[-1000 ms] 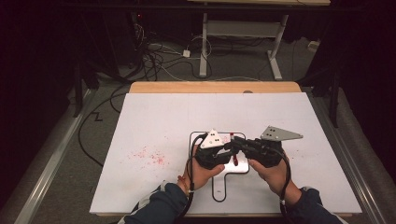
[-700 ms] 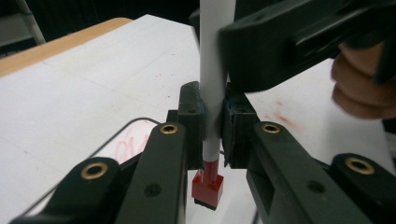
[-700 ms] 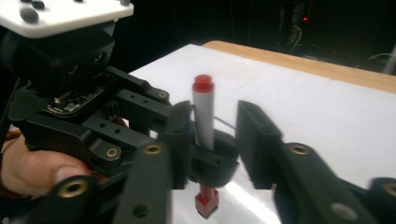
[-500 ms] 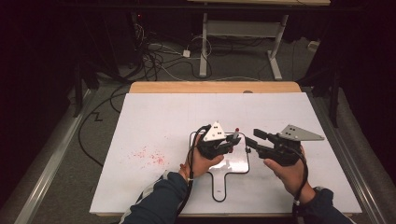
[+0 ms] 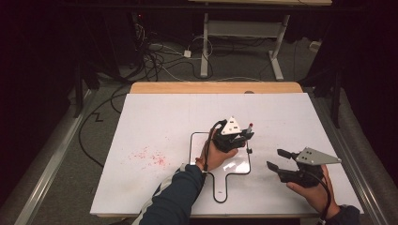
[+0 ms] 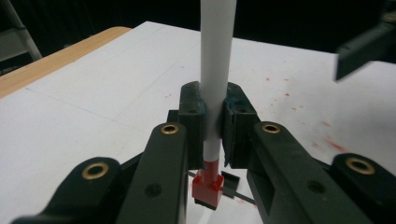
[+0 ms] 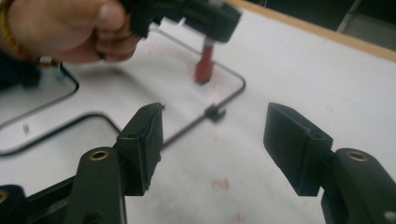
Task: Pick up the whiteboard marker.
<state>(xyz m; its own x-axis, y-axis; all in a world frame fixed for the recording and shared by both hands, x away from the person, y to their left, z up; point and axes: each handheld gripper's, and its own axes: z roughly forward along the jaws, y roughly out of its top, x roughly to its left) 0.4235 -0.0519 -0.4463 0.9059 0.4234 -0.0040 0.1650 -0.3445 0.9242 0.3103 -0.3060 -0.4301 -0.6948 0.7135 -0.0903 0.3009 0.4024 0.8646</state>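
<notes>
L gripper jaws clamp 1 white marker; R gripper jaws apart, empty.

Hidden and cut-off parts at the counter

In the left gripper view the white marker is running out past the top edge, its upper end unseen, and the left hand-held gripper is covering its middle. In the right gripper view the person's hand is blurring and getting cropped at the top edge. In the high view the small black piece on the board's rim is reading too small to identify.
</notes>
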